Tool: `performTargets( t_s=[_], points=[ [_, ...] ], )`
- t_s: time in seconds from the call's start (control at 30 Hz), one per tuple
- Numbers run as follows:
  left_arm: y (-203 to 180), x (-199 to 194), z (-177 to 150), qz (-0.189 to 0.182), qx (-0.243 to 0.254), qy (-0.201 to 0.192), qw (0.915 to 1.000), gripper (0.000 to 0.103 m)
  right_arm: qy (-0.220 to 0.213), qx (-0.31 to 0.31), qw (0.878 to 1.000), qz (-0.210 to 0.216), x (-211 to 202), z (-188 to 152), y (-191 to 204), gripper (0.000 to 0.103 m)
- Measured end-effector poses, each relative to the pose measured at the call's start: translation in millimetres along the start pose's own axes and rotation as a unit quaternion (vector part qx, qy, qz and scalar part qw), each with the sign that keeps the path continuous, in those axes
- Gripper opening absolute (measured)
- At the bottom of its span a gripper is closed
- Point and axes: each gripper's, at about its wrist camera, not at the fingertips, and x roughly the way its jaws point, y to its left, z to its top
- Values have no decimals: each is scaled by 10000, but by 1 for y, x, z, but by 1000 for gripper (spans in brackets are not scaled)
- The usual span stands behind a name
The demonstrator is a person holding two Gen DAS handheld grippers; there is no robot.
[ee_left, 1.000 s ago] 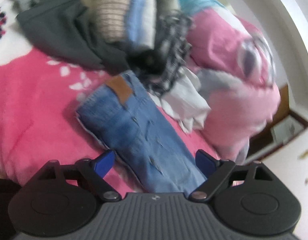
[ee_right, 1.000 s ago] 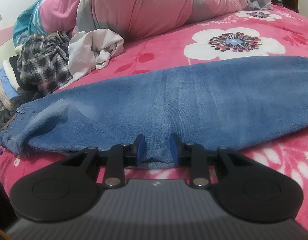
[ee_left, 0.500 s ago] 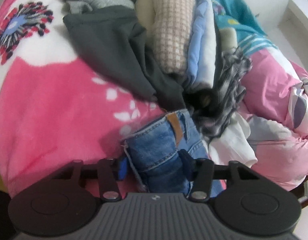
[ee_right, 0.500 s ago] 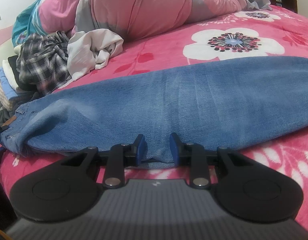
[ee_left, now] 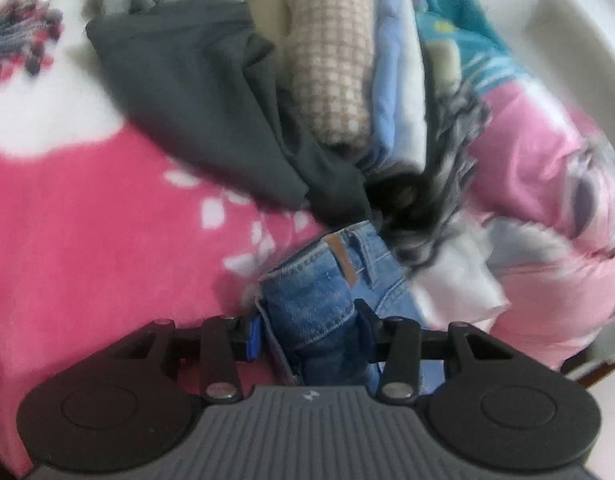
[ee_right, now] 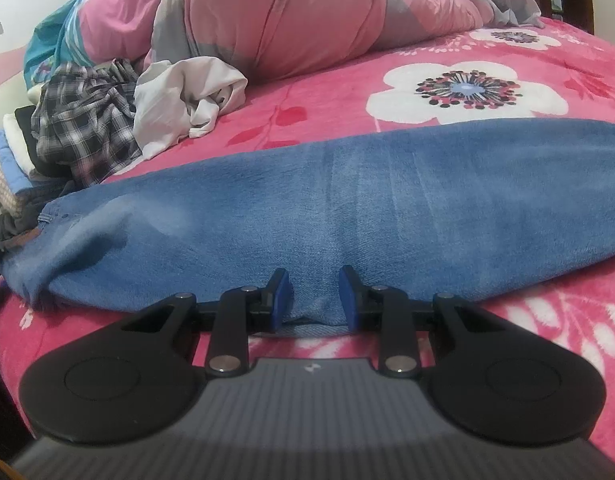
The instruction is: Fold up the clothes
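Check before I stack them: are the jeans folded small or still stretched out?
Stretched out: the jeans lie lengthwise across the pink blanket.

The right gripper (ee_right: 313, 298) pinches the near edge of blue jeans (ee_right: 387, 200) lying across a pink floral blanket (ee_right: 327, 92).

Clothes pile (ee_left: 331, 80) blocks ahead; blanket (ee_left: 87, 240) clear leftward
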Motion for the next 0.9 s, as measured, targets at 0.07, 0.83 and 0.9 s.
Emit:
performTargets(
  t_s=[0.07, 0.83, 0.9],
  points=[
    [-7, -3, 1, 104, 228, 92, 9996, 51, 13, -10, 10000, 4, 0, 0, 0, 27],
    [-126, 29, -93, -171, 3767, 901, 9218, 75, -167, -1292, 9860, 1044, -38, 5, 74, 30],
    [-123, 32, -97, -183, 3942, 844, 9150, 75, -164, -1734, 9754, 1350, -40, 1, 98, 30]
  ],
)
